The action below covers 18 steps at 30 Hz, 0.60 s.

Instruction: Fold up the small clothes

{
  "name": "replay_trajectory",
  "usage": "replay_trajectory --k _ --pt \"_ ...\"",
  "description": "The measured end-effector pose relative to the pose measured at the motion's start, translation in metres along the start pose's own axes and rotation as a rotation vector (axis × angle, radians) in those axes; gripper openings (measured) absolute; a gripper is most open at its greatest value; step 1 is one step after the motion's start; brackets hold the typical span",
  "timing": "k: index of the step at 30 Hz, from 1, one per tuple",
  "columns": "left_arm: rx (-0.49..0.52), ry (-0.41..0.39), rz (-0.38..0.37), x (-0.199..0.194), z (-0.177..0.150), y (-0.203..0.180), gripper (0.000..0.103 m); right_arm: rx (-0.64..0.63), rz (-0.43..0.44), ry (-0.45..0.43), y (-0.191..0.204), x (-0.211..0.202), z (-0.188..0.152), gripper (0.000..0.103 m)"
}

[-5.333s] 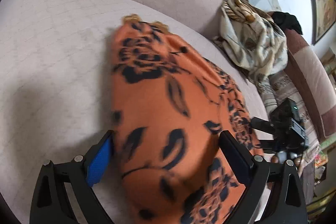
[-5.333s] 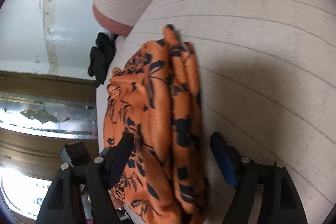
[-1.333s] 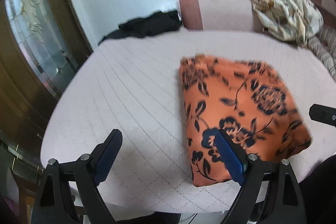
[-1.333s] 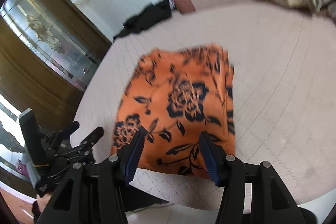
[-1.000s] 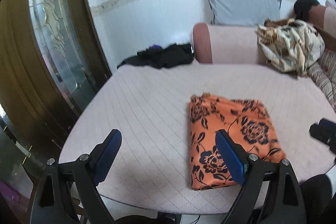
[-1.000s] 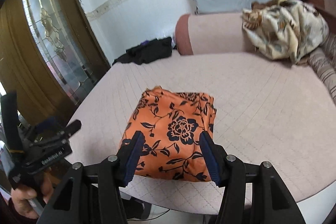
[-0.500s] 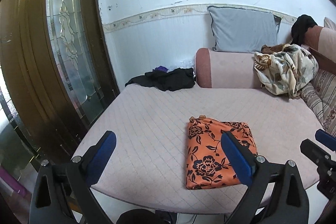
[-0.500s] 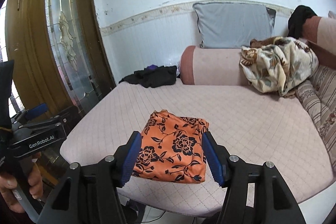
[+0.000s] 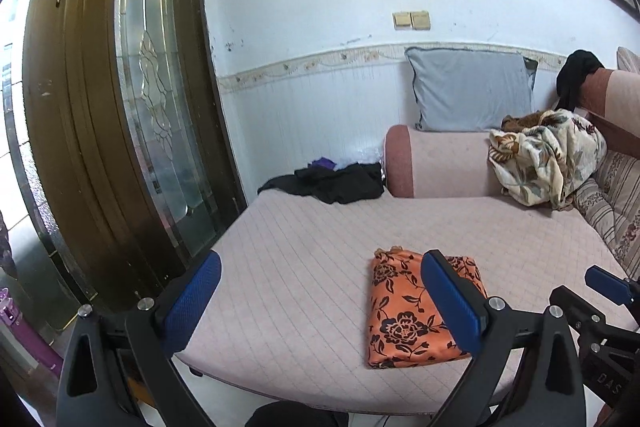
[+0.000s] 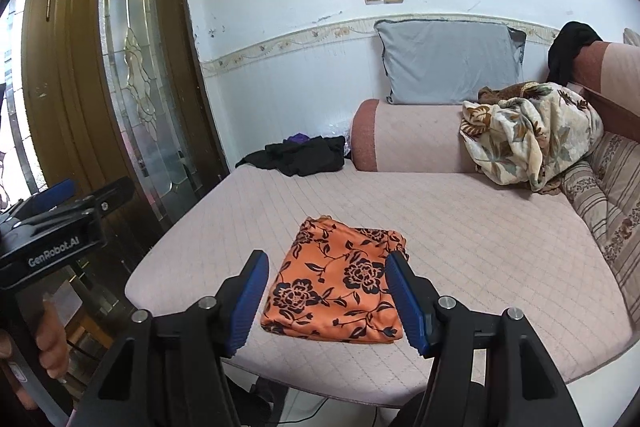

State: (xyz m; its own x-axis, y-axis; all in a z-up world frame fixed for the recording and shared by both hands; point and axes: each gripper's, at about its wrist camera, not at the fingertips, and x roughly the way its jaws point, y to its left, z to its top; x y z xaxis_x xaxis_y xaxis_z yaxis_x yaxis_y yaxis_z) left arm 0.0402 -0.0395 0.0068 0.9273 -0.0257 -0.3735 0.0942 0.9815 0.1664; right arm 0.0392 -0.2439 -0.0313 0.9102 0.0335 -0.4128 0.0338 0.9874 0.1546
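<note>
An orange garment with a black flower print (image 9: 404, 311) lies folded into a flat rectangle near the front edge of the pink quilted sofa seat (image 9: 304, 267). It also shows in the right wrist view (image 10: 340, 287). My left gripper (image 9: 320, 301) is open and empty, held well back from the seat and above it. My right gripper (image 10: 326, 301) is open and empty, also drawn back, with the folded garment showing between its fingers. Each gripper shows at the edge of the other's view.
A black garment (image 9: 332, 183) lies at the seat's back left corner. A cream floral blanket (image 9: 548, 159) is heaped on the pink backrest (image 9: 440, 167). A grey pillow (image 9: 468, 95) leans on the wall. A wooden glass door (image 9: 120, 131) stands at left.
Both grippers have let go of the orange garment and pulled back and up from the seat. The garment now lies folded and farther away in both views.
</note>
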Motion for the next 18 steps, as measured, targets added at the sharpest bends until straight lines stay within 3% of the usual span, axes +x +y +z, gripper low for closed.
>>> replay_trajectory --k 18 --pt "0.001 -0.07 0.055 -0.049 0.006 0.026 0.1 -0.006 0.024 -0.08 0.03 -0.045 0.02 0.065"
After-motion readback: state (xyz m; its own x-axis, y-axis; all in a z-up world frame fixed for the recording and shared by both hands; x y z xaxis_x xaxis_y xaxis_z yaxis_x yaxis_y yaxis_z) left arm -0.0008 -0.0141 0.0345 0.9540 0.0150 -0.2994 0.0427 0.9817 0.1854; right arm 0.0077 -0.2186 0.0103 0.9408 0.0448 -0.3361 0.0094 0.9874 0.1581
